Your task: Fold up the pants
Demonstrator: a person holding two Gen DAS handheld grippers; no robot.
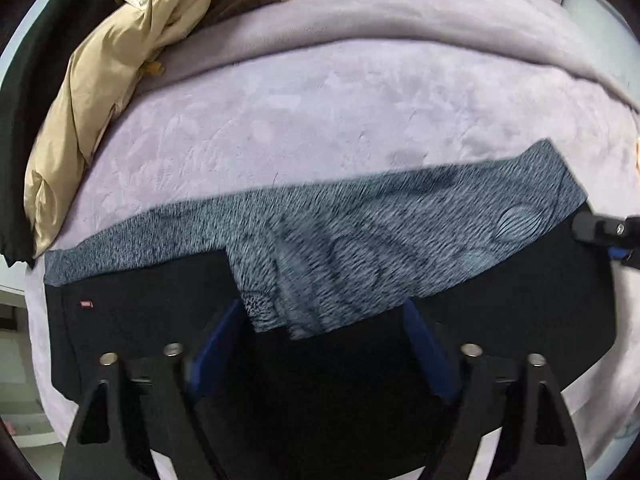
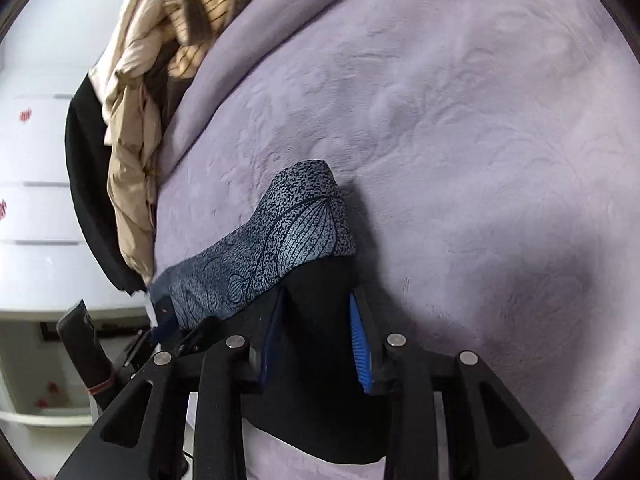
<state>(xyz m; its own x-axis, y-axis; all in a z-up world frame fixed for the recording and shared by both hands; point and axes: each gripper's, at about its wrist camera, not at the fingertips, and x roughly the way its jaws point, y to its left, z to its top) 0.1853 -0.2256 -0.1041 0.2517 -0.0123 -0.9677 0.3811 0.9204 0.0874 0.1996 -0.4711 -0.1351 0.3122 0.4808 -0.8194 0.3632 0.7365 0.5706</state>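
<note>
While the left gripper (image 1: 326, 344) and right gripper (image 2: 316, 320) are each closing their jaws on the pants (image 1: 360, 240) lying along the near bed (image 1: 320, 120) edge, the thin fabric is risking slipping out and falling crooked.

Black pants (image 1: 152, 312) with grey leaf-print band (image 1: 360, 224), spread flat across lilac blanket (image 1: 320, 120).

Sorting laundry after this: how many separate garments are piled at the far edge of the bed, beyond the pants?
3 visible: a beige jacket, a striped tan top above it, and a black garment draped at the bed's edge beside them. More may be buried in the pile.
</note>
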